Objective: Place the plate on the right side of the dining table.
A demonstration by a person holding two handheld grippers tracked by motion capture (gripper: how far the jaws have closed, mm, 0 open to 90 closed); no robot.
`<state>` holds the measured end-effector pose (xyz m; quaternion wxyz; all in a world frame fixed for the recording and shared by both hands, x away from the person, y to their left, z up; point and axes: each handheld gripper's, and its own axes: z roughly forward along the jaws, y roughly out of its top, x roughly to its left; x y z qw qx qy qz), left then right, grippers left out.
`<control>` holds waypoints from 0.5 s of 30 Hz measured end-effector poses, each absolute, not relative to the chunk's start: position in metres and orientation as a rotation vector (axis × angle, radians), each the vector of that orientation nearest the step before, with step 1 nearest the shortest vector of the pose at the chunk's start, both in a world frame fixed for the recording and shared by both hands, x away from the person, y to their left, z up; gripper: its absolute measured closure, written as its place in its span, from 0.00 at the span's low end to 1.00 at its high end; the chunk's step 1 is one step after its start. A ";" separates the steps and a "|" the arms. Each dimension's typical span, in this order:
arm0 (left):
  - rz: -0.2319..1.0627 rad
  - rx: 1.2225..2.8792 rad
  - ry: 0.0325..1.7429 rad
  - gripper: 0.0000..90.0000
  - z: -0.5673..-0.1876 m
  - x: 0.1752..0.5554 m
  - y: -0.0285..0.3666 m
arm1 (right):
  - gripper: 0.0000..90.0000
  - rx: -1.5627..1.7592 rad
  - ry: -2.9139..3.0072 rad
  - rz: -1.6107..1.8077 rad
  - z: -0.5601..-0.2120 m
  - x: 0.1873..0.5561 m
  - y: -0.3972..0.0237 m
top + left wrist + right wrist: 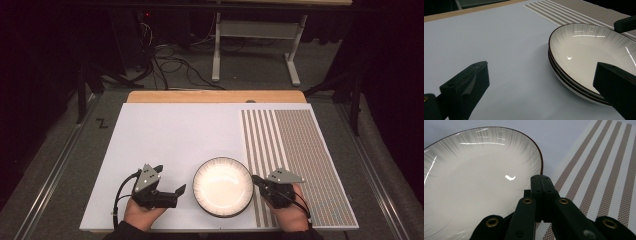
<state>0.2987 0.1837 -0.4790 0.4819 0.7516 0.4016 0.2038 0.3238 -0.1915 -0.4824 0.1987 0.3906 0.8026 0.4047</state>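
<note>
With the stacked plates [223, 186] resting at the near edge of the desk [165, 145], between the wide-open left hand-held gripper [172, 192] and the fully closed, empty right hand-held gripper [257, 181], the top plate's rim was best pinched squarely and lifted level.

We spot one mark, a black "Z" on the grey floor [102, 123] left of the bench [175, 130].
</note>
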 end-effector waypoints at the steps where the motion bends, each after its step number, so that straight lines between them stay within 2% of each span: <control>1: 0.497 1.832 0.979 0.02 -0.479 0.299 0.184 | 1.00 1.096 2.245 1.133 -0.483 0.323 -0.191; 15: 0.486 1.825 0.981 0.02 -0.479 0.299 0.184 | 1.00 1.079 2.268 1.172 -0.482 0.322 -0.189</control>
